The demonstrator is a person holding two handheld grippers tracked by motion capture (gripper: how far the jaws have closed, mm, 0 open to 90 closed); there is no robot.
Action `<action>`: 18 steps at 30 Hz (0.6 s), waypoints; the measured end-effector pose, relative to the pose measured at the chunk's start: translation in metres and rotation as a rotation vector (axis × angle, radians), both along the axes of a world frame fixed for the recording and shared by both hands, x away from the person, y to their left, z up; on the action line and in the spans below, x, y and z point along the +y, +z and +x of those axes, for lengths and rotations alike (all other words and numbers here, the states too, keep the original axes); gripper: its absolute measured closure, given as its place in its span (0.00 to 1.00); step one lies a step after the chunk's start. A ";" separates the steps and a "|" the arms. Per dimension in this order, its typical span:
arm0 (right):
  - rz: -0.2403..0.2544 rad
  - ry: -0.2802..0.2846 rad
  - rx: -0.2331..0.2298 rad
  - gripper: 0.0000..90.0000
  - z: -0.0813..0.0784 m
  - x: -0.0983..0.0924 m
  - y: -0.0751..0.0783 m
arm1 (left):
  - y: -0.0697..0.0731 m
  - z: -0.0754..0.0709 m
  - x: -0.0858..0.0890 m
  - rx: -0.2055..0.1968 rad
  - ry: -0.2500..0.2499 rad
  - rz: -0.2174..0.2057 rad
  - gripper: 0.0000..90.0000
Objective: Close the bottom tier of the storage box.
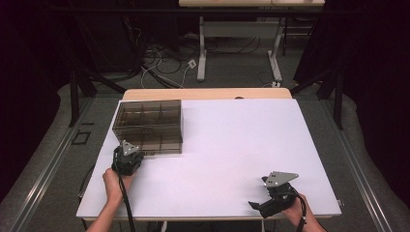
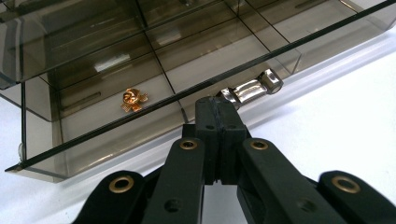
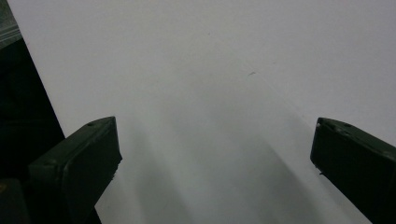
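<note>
My left fingers are pressed flat together with nothing between them, their tips right at the front edge of the smoky clear box, beside its shiny metal latch. I hold them closed so they make one narrow point that can get in under the lid's lip or nudge the latch. The box sits at the table's far left, its lid looking slightly raised, and a small gold charm lies in one near compartment. My right fingers stand wide apart, empty, resting over bare white table well away, ready to help.
</note>
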State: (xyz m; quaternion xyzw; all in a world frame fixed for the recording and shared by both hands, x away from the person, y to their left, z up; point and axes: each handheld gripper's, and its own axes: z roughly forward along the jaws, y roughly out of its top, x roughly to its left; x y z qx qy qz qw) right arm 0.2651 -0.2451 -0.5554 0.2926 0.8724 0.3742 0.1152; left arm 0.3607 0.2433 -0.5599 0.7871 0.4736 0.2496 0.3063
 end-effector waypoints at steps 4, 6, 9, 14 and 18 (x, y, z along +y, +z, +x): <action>-0.001 0.000 -0.003 0.01 0.000 0.000 0.000 | -0.001 0.003 -0.001 -0.007 0.005 -0.001 0.99; -0.001 -0.003 -0.001 0.01 0.000 0.000 0.000 | -0.001 0.005 -0.002 -0.015 0.005 0.006 0.99; -0.001 -0.005 0.001 0.01 0.000 0.000 0.000 | -0.002 0.007 -0.003 -0.020 0.014 0.003 0.99; -0.002 -0.007 -0.003 0.01 0.000 -0.001 0.000 | -0.002 0.009 -0.004 -0.024 0.014 0.013 0.99; -0.003 -0.005 -0.007 0.01 0.000 -0.001 0.001 | -0.001 0.013 -0.004 -0.035 0.025 0.011 0.99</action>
